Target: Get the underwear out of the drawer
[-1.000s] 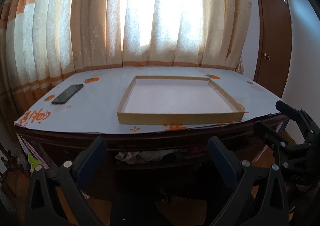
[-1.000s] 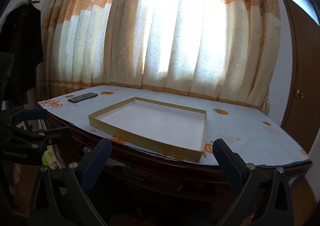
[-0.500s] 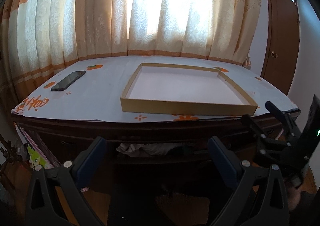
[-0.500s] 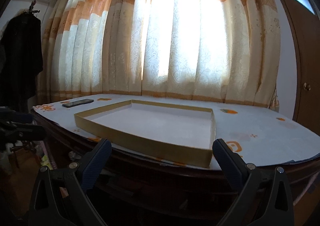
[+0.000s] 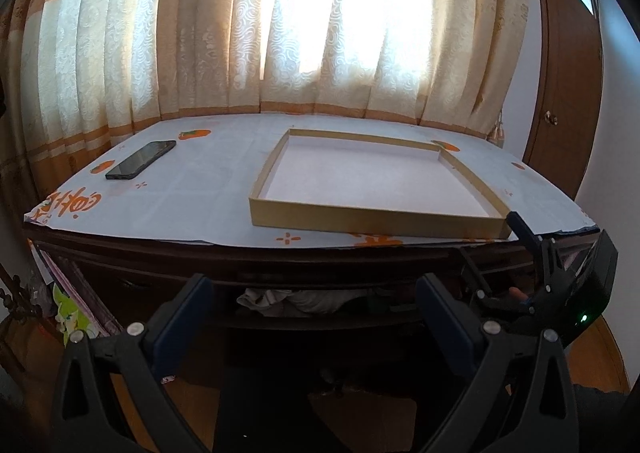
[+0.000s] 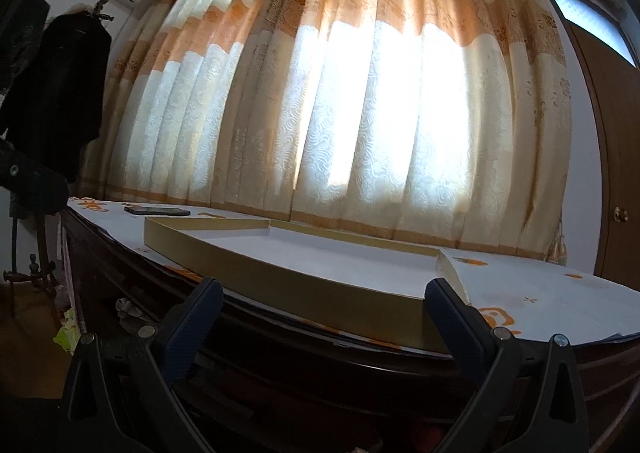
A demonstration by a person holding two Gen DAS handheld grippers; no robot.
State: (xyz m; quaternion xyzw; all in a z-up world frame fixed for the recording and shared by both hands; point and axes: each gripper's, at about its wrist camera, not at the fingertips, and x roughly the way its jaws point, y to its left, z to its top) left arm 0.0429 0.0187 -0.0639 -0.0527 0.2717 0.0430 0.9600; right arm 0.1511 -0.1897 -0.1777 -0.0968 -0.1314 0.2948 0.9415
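In the left wrist view, pale crumpled underwear [image 5: 296, 297] lies in the dark open drawer slot [image 5: 320, 307] under the desk top. My left gripper [image 5: 312, 293] is open and empty, a short way in front of the slot. My right gripper [image 5: 496, 257] shows at the right by the desk's front edge. In the right wrist view my right gripper [image 6: 320, 301] is open and empty, close to the dark desk front [image 6: 320, 365]. A bit of pale cloth [image 6: 128, 309] shows under the desk edge at the left.
A shallow cardboard tray [image 5: 376, 221] sits on the white orange-printed desk cover [image 5: 200, 193], with a black phone [image 5: 140, 159] at the left. Curtains [image 5: 320, 33] hang behind. A wooden door [image 5: 568, 93] stands at the right. A dark coat [image 6: 56, 101] hangs at the left.
Both grippers have dropped lower and moved closer to the desk front. The right gripper has moved in toward the desk edge in the left view. Both stay open.
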